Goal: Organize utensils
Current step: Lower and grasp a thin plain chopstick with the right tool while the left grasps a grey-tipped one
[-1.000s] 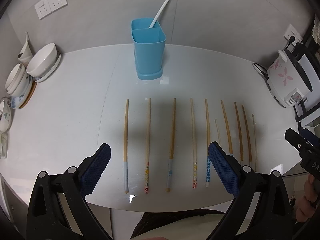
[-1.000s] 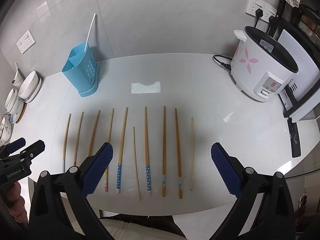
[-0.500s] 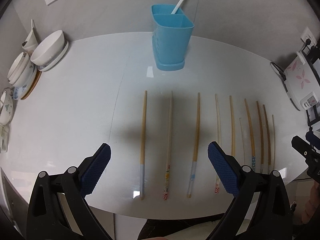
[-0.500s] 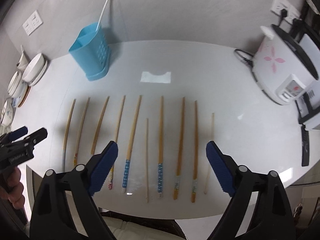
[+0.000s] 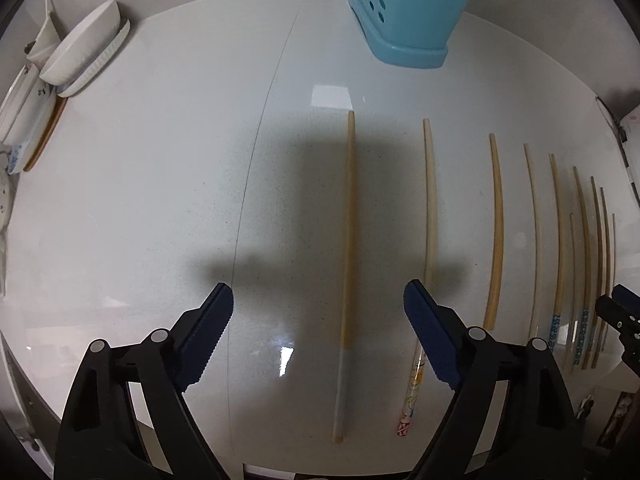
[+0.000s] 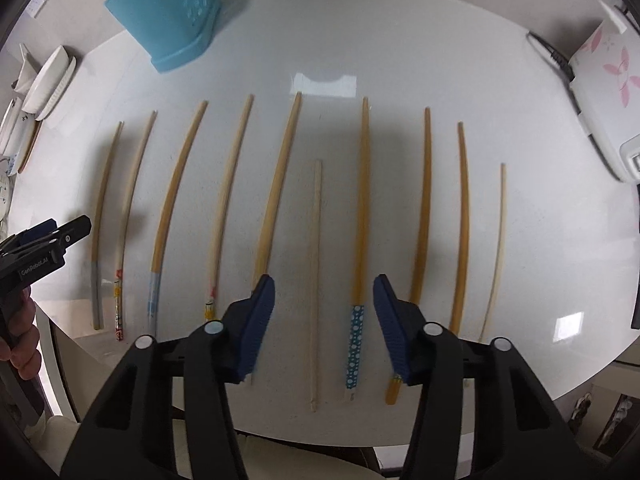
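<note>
Chopsticks (image 6: 362, 216) between right gripper (image 6: 324, 300) pads

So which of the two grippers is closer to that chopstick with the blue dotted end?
Right. The right gripper has the blue dotted chopstick between its closing jaws, untouched. The left gripper is over the far-left grey-ended chopstick, several chopsticks away.

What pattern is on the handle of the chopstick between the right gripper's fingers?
White dots on blue, clearest in the right wrist view.
</note>
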`<state>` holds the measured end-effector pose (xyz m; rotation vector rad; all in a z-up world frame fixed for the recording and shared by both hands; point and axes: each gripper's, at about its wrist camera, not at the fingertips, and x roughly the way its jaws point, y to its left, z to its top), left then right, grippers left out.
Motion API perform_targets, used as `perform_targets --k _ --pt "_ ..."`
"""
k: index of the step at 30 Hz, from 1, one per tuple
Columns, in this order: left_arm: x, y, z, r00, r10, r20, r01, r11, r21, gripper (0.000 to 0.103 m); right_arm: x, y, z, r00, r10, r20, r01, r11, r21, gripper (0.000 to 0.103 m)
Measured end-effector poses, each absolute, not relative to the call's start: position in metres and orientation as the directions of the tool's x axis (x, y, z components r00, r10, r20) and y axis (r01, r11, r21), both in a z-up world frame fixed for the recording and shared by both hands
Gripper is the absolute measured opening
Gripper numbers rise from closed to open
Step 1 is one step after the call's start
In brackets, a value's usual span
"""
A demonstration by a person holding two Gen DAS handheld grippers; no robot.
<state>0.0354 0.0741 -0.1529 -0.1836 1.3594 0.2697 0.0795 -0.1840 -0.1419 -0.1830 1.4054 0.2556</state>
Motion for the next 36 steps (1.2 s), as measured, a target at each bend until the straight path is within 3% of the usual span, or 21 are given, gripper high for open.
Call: perform_targets --k 2,12,19,25,28,30,32,36 --pt "0.038 0.077 -0.16 0.171 0.083 -0.982 -0.292 0.956 0.03 0.083 0.081 -0.181 -0.148 0.128 0.059 -0.99 -0.284 0.959 0.02 0.04" --pt "0.047 0.086 -0.179 0.112 0.062 -0.992 -0.265 0.964 0.03 0.071 0.088 -0.166 -0.169 0.074 0.027 -0.997 -0.281 0.96 0.005 0.033" --pt "0.059 0.087 -0.185 0.068 0.047 -0.997 -0.247 0.969 0.029 0.064 0.1 -0.159 -0.19 0.031 -0.003 -1.0 -0.284 0.959 -0.012 0.021" --pt "0.07 0.085 -0.187 0.015 0.011 -1.0 -0.253 0.967 0.007 0.051 0.112 -0.161 -0.208 -0.003 -0.023 -1.0 -0.261 0.965 -0.022 0.018" --pt "0.074 0.081 -0.181 -0.002 0.008 -1.0 -0.247 0.969 0.008 0.038 0.121 -0.16 -0.212 -0.006 -0.029 -1.0 -0.261 0.965 -0.027 0.018" --pt "0.081 0.081 -0.177 -0.016 0.005 -1.0 -0.245 0.97 0.009 0.019 0.127 -0.159 -0.214 -0.015 -0.032 -0.999 -0.259 0.965 -0.027 0.016" --pt "0.068 0.079 -0.185 -0.023 0.008 -1.0 -0.243 0.97 0.014 0.007 0.129 -0.161 -0.216 -0.022 -0.033 -0.999 -0.255 0.967 -0.027 0.009" --pt "0.066 0.078 -0.19 -0.022 0.002 -1.0 -0.238 0.971 0.007 0.007 0.126 -0.159 -0.212 -0.029 -0.04 -0.999 -0.256 0.966 -0.032 0.004"
